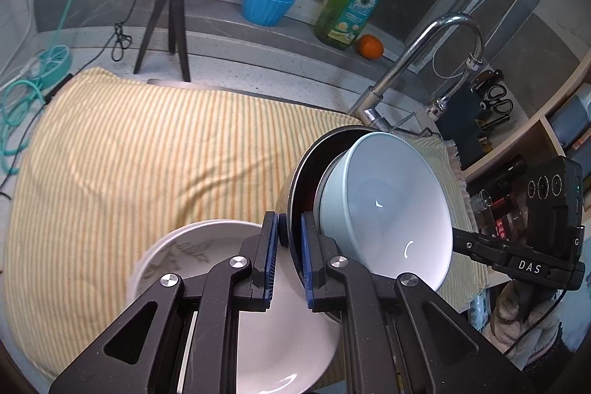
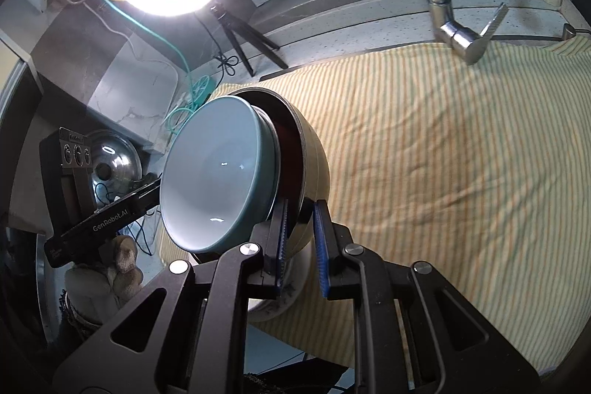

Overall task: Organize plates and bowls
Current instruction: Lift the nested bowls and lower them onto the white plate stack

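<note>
- We hold the cream bowl [image 2: 314, 165] tipped on its side between both tools, with the blue bowl [image 1: 388, 205] nested in its dark-lined mouth; we judge the tilt is a carrying pose on the way to stacking the pair.
- The left hand-held gripper [image 1: 290, 231] is closed on the cream bowl's rim: one blue pad sits on the outside wall and the other inside, against the dark lining.
- The right hand-held gripper [image 2: 301, 220] pinches the same rim from the opposite side, with only the bowl wall between its narrow jaws.
- Two grips on one rim seem to be there to stop the nested pair from swinging or letting the blue bowl slide out.
- Below the left tool lies a white plate [image 1: 207, 253] with a leaf pattern on the striped cloth [image 1: 147, 154] covering the table; we take it as the likely place for the bowls.
- Both bowls hang above the cloth, near its edge by the faucet [image 1: 424, 54], and the blue bowl rests loose, gripped by neither tool.
</note>
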The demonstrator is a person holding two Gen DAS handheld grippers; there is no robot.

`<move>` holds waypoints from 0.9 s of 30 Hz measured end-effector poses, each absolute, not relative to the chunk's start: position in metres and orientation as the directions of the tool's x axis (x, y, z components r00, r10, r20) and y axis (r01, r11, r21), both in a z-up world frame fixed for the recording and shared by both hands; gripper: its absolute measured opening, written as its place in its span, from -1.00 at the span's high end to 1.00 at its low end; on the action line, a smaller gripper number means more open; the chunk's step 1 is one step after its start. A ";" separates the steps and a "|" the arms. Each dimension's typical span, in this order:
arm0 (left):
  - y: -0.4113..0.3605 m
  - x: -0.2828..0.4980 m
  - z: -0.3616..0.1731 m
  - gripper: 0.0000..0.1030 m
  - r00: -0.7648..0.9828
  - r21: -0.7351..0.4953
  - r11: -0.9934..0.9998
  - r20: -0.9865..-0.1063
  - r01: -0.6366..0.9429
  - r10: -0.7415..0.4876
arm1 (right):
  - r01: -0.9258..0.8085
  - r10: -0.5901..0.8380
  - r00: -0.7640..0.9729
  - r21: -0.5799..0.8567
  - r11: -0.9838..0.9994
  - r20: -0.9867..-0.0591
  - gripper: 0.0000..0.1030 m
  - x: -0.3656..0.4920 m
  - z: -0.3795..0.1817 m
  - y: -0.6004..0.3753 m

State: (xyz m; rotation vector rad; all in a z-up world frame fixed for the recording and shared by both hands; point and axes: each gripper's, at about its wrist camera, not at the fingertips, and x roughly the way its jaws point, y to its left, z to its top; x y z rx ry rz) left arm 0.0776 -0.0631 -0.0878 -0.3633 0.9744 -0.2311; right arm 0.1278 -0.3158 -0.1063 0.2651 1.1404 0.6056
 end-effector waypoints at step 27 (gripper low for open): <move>-0.009 0.022 -0.113 0.83 0.498 -0.419 0.908 -0.793 -0.027 -0.351 | -0.299 0.561 0.214 0.493 0.817 -0.800 0.71 0.074 -0.137 -0.253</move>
